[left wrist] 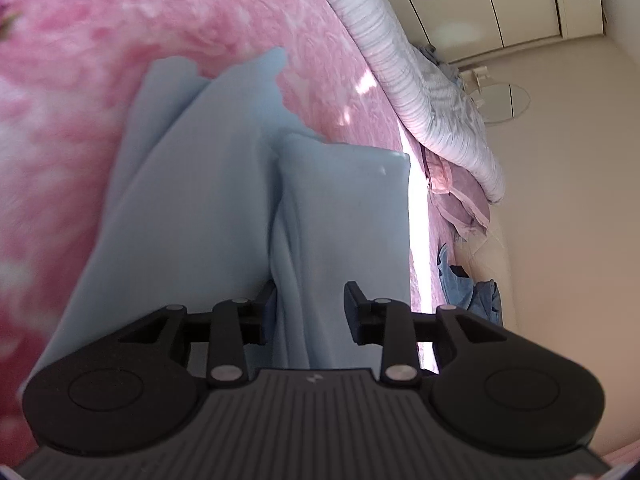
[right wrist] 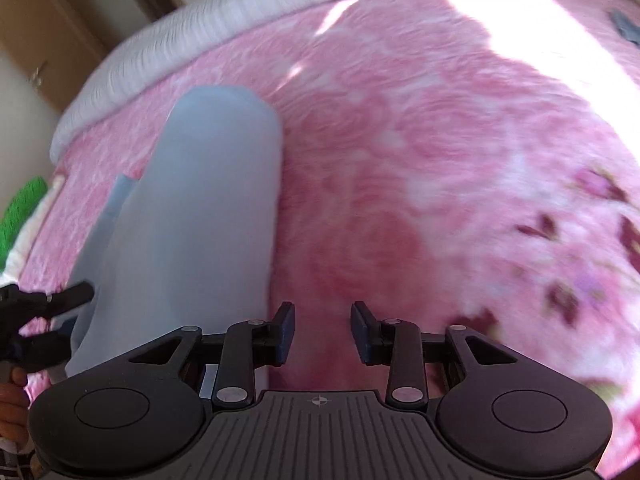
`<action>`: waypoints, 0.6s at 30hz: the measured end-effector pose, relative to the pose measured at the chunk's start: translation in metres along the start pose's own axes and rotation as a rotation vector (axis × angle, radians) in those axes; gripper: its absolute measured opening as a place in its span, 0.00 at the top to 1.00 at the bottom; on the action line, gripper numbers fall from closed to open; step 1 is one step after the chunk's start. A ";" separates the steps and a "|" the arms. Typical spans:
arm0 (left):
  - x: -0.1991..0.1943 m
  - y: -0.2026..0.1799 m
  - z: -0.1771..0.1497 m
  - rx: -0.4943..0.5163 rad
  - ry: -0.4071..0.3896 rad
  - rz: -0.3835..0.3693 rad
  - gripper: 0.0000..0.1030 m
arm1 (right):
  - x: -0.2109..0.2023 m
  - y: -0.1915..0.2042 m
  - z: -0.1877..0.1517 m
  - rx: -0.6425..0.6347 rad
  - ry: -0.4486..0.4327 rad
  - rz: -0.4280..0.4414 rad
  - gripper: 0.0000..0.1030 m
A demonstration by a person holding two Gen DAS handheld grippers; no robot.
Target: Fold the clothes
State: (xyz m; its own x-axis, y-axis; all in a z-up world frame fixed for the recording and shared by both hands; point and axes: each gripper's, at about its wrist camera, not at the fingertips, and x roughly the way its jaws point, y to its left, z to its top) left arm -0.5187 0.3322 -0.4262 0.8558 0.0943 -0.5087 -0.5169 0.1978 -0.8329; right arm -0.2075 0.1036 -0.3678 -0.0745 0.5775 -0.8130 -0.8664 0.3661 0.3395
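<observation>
A light blue garment point(left wrist: 208, 208) lies in long folds on the pink flowered bed cover point(left wrist: 80, 60). My left gripper point(left wrist: 310, 304) is open right above it, with a ridge of the blue cloth lying between its two fingers, not pinched. In the right wrist view the same garment point(right wrist: 200, 208) lies as a long strip at the left. My right gripper point(right wrist: 323, 332) is open and empty over bare pink cover point(right wrist: 440, 160), just right of the garment's edge. The left gripper point(right wrist: 48, 316) shows at the far left edge of that view, beside the garment.
A rolled white-grey striped quilt point(left wrist: 400, 60) runs along the far side of the bed point(right wrist: 200, 12). Blue clothes point(left wrist: 476, 288) and a pink pillow point(left wrist: 460, 196) lie by the bed's edge. Wardrobe doors point(left wrist: 500, 0) stand behind. A green item point(right wrist: 20, 208) lies at the left.
</observation>
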 end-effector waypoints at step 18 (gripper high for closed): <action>-0.055 0.015 0.024 0.114 -0.140 0.082 0.94 | 0.048 0.107 0.026 -0.442 0.130 -0.087 0.66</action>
State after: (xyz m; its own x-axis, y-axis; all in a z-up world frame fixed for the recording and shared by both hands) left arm -0.5731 0.3532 -0.4059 0.8094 0.2483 -0.5321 -0.5863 0.2924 -0.7554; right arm -0.2909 0.1895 -0.3579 -0.0285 0.4521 -0.8915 -0.9973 0.0473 0.0559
